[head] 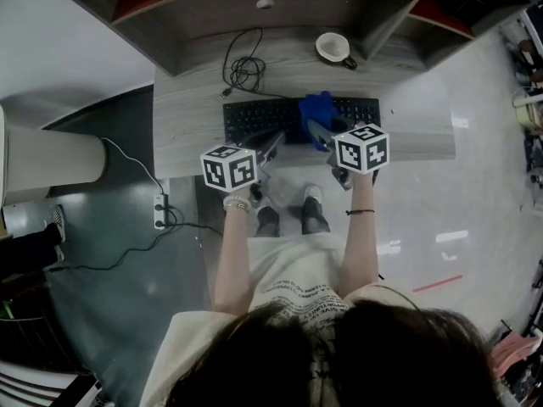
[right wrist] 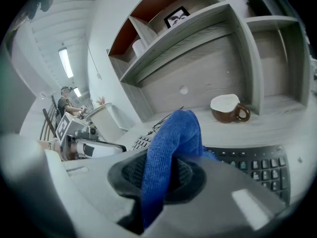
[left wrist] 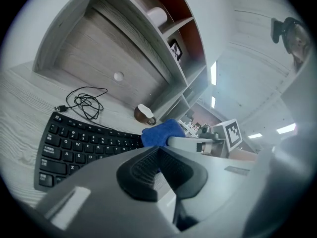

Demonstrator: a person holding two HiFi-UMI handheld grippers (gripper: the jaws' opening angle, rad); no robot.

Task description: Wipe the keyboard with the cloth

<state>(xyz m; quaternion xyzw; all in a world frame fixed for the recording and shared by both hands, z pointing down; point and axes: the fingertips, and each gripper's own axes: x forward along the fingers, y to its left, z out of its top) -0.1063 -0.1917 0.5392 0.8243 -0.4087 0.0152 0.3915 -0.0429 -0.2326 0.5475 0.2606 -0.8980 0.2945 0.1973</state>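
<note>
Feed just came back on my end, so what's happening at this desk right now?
A person is at a grey desk with a gripper in each hand. The right gripper is shut on a blue cloth, holding it over the right half of the black keyboard. The left gripper is shut and empty, near the keyboard's front edge.

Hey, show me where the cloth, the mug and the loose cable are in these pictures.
cloth (right wrist: 173, 138), right gripper view, on its upright blue fold.
mug (head: 333, 47), head view, on its pale inside.
cable (head: 246, 75), head view, on the tangled coil.
</note>
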